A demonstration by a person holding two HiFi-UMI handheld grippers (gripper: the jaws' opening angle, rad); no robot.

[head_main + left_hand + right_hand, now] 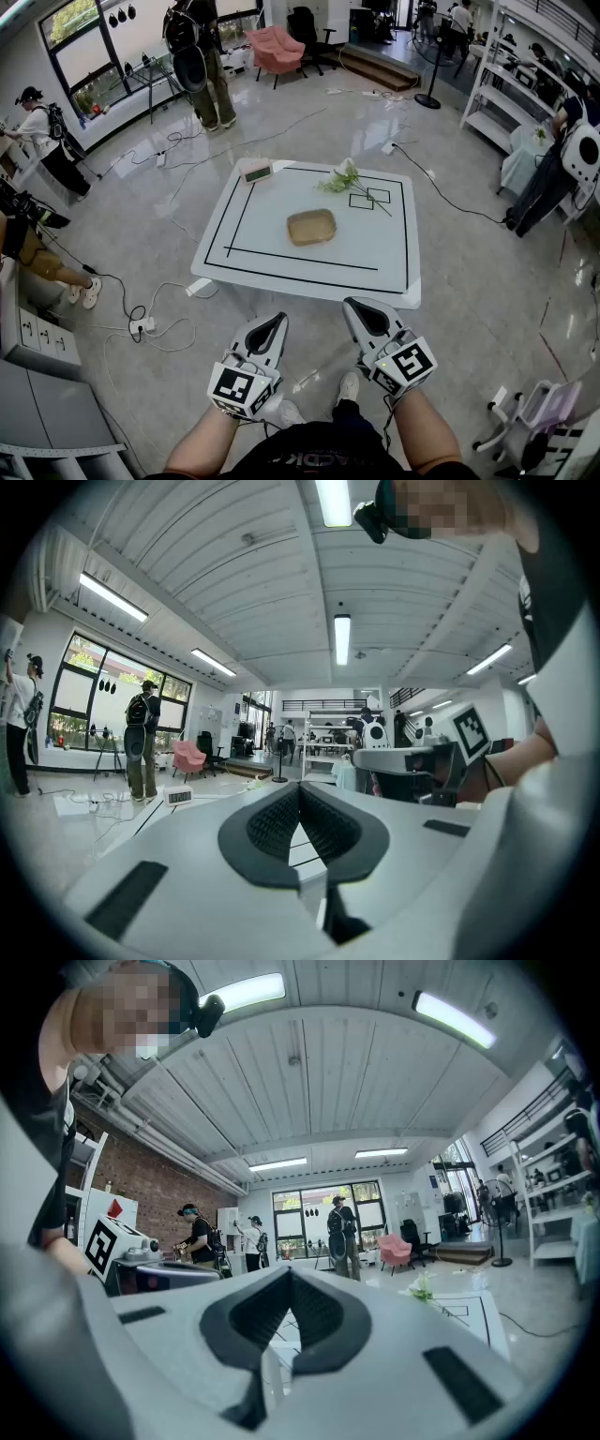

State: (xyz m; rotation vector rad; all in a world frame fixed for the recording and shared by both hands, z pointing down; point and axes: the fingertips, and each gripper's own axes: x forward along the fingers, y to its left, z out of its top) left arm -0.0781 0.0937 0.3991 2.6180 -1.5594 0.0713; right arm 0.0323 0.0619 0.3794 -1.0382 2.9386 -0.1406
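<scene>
A shallow tan basket (311, 226) lies near the middle of the white bench (281, 274), inside the black taped outline. It is judged to be light and woven, fairly stiff at the rim but yielding under a hard squeeze. Its rough surface is unlikely to slip. A hold would best be taken on its near rim wall, with one jaw inside and one outside.

A flower sprig (344, 178) is seen toward the upper right of the bench, well apart from the basket. It is judged limp and fragile, so only the thin stem would bear a pinch. A small white timer (257, 172) stands at the bench's upper left corner.

The left gripper (272, 326) and the right gripper (364, 314) are held low in the frame, over the floor and short of the bench's near edge. The basket lies ahead of them and between their lines, well apart from both.

In the left gripper view the jaws are seen closed tip to tip with nothing between them, and the timer (178, 796) shows at the left. In the right gripper view the jaws are likewise closed on nothing, and the flower sprig (422, 1286) shows at the right. The basket cannot be made out in either gripper view.
</scene>
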